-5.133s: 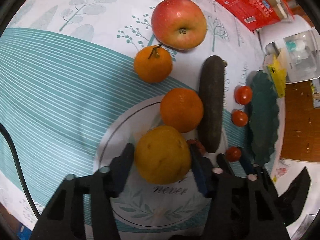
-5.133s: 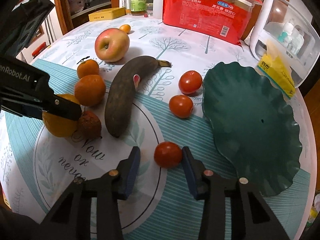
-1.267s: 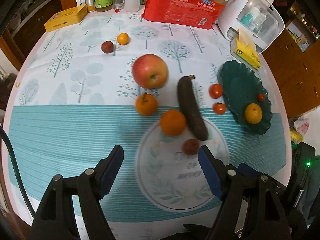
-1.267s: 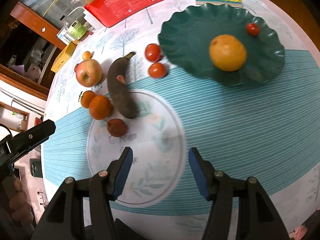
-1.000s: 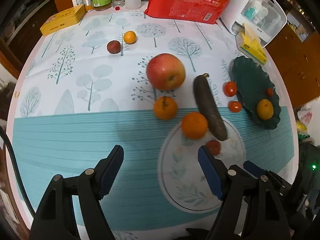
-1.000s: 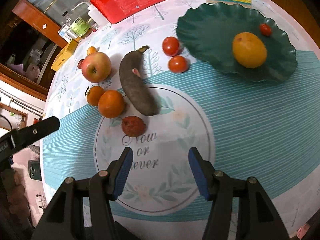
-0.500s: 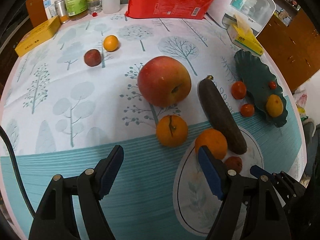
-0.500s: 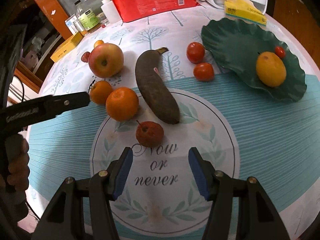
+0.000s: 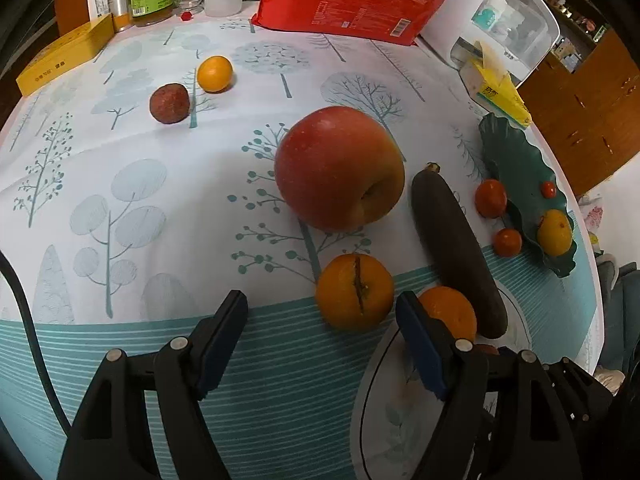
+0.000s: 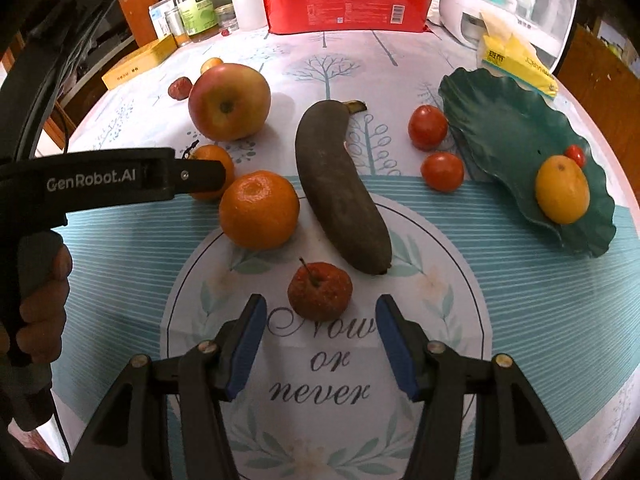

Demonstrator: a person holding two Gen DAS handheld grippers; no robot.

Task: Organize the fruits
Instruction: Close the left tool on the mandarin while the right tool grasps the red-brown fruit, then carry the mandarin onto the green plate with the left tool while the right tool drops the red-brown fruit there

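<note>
1. Both grippers have dropped toward the fruit since a second ago.
2. We hold the left gripper (image 9: 320, 316) spread before the tangerine (image 9: 354, 291), the right gripper (image 10: 320, 322) spread below the small apple (image 10: 320, 289), the plate (image 10: 500, 120) at two o'clock.
3. Centre each fruit before closing.

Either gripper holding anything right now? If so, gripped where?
Nothing held. Left gripper is open, approaching the stemmed orange. Right gripper is open, with the small wrinkled red fruit just ahead of its fingertips.

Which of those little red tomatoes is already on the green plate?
The smallest tomato, beside the yellow-orange citrus on the green plate. The two bigger tomatoes lie on the tablecloth beside the plate.
</note>
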